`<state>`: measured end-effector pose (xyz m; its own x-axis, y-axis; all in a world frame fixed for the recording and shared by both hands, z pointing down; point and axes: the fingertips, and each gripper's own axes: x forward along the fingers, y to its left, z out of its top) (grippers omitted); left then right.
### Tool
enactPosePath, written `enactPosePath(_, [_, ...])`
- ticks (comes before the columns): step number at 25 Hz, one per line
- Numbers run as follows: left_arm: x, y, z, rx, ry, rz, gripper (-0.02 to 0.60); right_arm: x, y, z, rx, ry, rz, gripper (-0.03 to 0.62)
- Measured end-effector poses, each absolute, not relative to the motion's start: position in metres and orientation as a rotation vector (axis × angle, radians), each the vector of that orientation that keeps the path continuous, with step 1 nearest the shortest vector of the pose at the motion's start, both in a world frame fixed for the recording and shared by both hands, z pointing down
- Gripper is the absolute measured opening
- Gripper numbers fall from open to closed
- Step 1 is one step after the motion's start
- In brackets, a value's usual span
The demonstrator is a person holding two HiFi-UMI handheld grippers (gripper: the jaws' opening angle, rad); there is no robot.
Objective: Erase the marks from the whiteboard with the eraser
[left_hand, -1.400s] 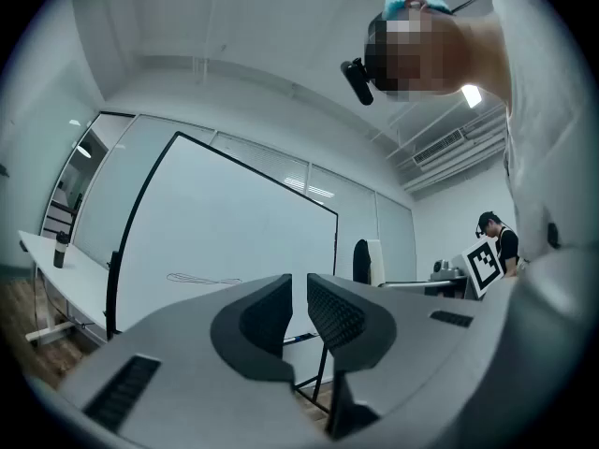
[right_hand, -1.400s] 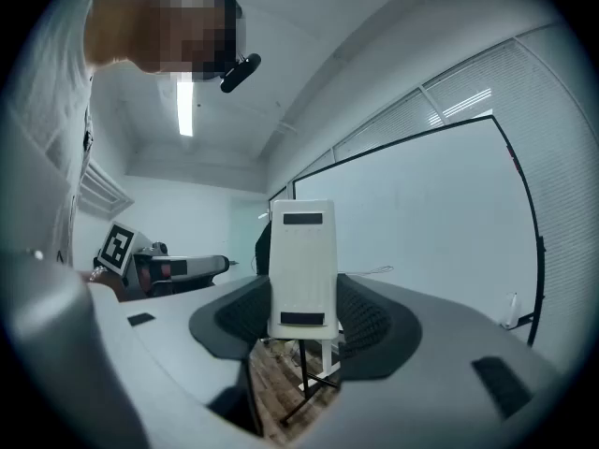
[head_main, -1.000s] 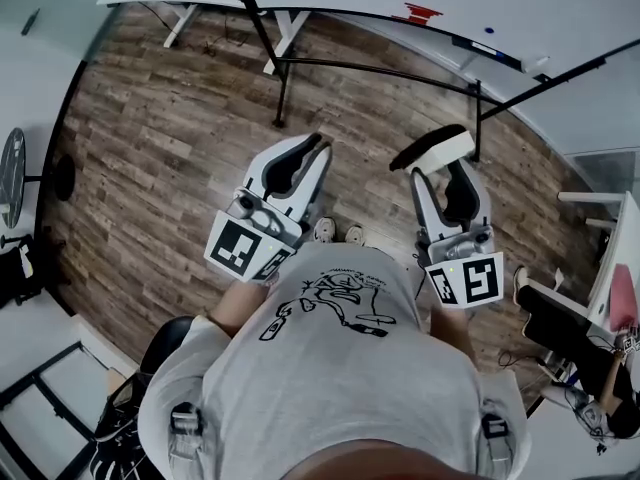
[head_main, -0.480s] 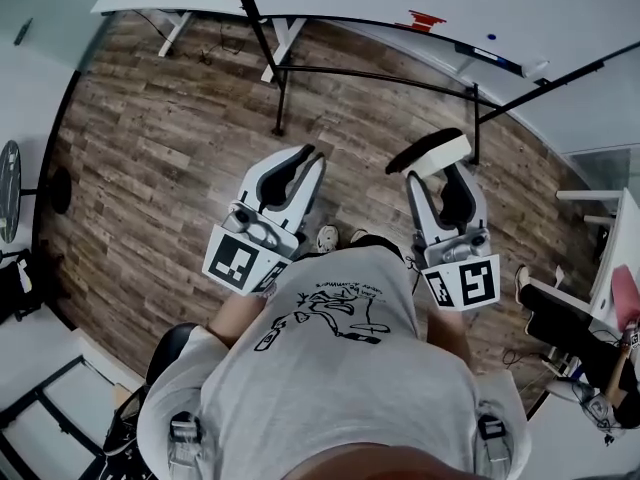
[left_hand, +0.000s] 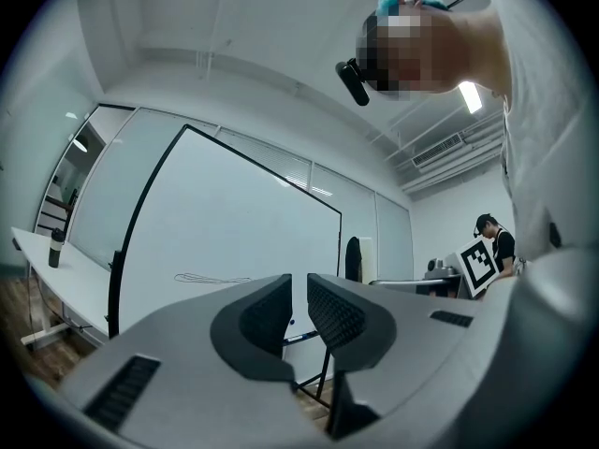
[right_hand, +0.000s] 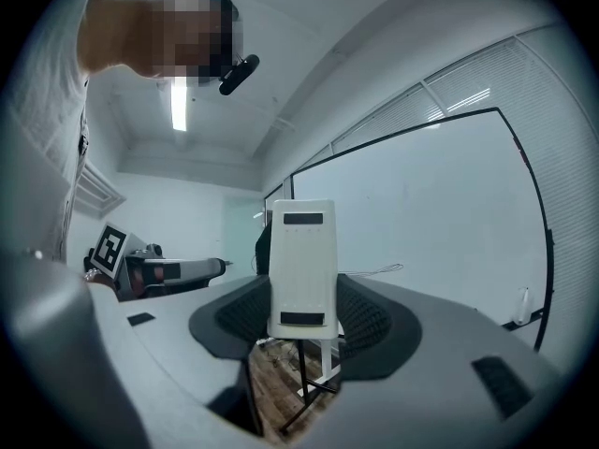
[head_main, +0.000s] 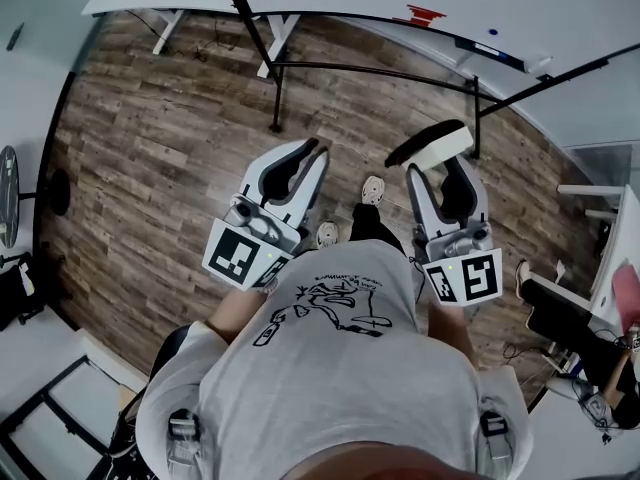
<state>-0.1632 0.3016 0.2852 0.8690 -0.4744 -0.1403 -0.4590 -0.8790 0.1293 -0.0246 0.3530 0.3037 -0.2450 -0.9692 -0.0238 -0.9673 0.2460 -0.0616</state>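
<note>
Both grippers are held out in front of the person's torso, side by side and apart, jaws pointing forward. The left gripper has its jaws drawn almost together, with only a thin slit between the ribbed faces and nothing in it. The right gripper has its jaws clamped on the eraser, which stands upright between them and reaches past their tips.

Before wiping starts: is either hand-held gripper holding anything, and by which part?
The right hand-held gripper clamps the eraser by its lower sides; the left hand-held gripper holds nothing.
</note>
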Motion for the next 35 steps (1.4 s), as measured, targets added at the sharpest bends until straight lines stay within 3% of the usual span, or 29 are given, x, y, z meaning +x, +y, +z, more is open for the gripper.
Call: enactPosePath(35, [0.083, 0.137, 0.284, 2.921, -0.881, -0.194, 0.063, 0.232, 0.183, 0.311, -1.85, 2.483, -0.049, 0.227])
